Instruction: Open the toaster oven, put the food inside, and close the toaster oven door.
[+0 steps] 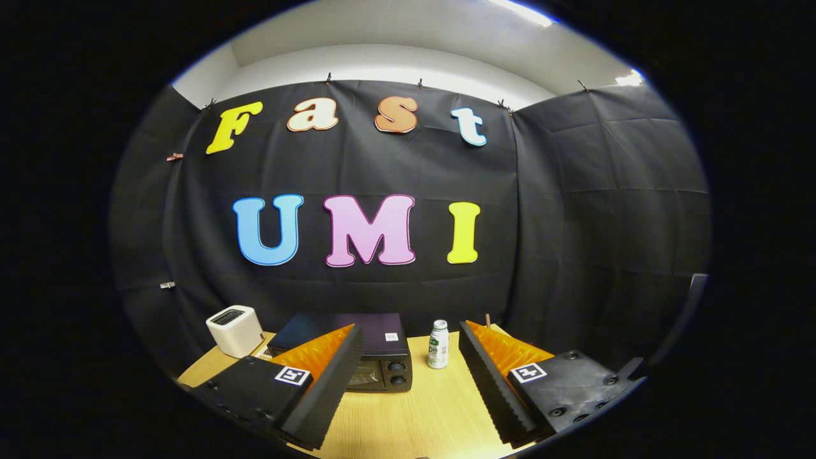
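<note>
Toaster oven (376, 357): dark box, flat top, two round knobs stacked at front right. Sits lower centre of frame, on the wooden table. Door looks closed, though the left part of the front is hidden. Food not identifiable.

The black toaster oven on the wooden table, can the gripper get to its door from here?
Probably yes. The gripper is open and holds nothing, and bare wooden table lies between its fingers and the black toaster oven just ahead. The white bottle stands off to the oven's side, apart from it.
</note>
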Motion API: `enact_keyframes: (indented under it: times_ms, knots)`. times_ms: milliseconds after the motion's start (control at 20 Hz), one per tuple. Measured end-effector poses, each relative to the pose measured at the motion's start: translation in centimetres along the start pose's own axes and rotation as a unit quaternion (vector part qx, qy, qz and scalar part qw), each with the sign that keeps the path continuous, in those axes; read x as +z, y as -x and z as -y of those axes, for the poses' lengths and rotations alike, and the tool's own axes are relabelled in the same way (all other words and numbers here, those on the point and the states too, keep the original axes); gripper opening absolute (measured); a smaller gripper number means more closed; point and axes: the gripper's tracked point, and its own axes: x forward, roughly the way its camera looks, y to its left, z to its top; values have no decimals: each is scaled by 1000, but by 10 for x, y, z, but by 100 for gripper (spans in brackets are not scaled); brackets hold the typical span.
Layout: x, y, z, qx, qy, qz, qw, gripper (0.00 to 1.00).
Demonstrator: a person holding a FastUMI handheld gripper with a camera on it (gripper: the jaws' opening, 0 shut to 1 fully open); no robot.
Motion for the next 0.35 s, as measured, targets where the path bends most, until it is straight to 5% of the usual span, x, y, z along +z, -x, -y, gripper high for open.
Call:
enact_keyframes:
  times_ms: [350]
  knots:
    - [-4, -3, -8, 6, -1, -11, 1000, 98]
